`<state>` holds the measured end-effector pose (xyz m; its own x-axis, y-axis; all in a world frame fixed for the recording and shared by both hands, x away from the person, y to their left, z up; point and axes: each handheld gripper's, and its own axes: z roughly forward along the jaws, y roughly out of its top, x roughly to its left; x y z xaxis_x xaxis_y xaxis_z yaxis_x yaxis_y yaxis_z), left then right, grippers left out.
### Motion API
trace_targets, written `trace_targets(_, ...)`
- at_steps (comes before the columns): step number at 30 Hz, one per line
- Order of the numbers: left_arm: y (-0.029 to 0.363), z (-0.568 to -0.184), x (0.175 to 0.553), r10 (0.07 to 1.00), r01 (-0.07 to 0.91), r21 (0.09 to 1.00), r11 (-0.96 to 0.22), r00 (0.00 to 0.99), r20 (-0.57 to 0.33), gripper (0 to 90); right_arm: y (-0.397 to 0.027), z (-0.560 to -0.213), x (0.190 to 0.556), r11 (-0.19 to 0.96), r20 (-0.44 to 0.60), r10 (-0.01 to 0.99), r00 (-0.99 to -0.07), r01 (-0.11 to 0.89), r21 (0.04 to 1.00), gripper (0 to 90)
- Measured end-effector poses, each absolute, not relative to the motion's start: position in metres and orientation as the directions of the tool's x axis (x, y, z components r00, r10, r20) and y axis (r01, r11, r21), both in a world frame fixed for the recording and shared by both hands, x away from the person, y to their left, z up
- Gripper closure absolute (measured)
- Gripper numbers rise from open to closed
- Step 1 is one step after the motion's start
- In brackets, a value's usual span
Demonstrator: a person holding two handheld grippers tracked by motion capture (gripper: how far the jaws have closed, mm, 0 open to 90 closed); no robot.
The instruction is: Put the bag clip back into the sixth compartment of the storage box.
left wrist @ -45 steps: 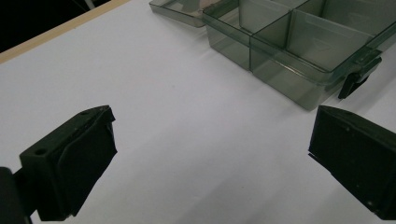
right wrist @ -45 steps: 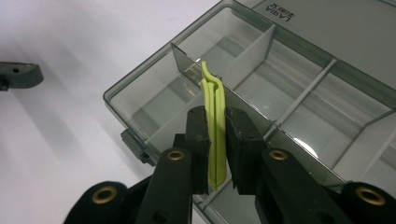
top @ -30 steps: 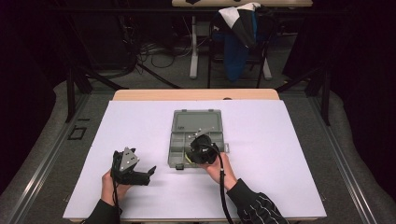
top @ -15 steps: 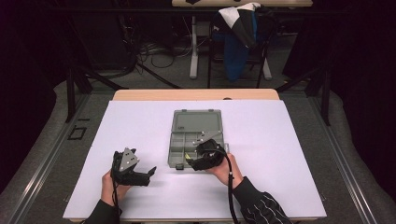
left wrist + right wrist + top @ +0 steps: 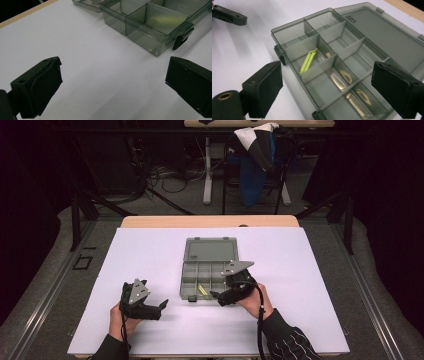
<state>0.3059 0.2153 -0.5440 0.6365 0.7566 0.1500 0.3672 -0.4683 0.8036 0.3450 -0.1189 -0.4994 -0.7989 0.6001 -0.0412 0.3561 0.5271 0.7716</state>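
Nearest to us, the left gripper rests on the white table cover, jaws wide apart, nothing between them; in the left gripper view they frame bare cover short of the box's near corner. The right gripper sits just beside the near right edge of the open organizer box. Its jaws have just been opening and now stand wide apart, with nothing held; the right gripper view looks between them into the compartments. We note a yellow-green clip lying loose in a compartment of the row nearest the latch side, second from the box's left corner. Beyond the compartments the lid lies flat, opened away from us.
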Motion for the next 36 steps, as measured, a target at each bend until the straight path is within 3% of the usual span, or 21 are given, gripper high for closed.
trace_targets(10, 0.215, -0.544, 0.306, 0.757, 0.368, 0.804, -0.467, 0.637, 0.148, 0.1, -0.148, -0.505, 0.344, 0.507, -0.062, 0.626, -0.778, 0.345, 0.790, 0.1)
trace_targets(27, 0.216, -0.543, 0.307, 0.756, 0.365, 0.806, -0.465, 0.638, 0.147, 0.1, -0.193, -0.512, 0.337, 0.435, -0.061, 0.684, -0.727, 0.339, 0.835, 0.0)
trace_targets(36, 0.216, -0.542, 0.307, 0.753, 0.358, 0.812, -0.462, 0.642, 0.145, 0.1, -0.207, -0.520, 0.334, 0.451, -0.081, 0.682, -0.727, 0.331, 0.829, 0.0)
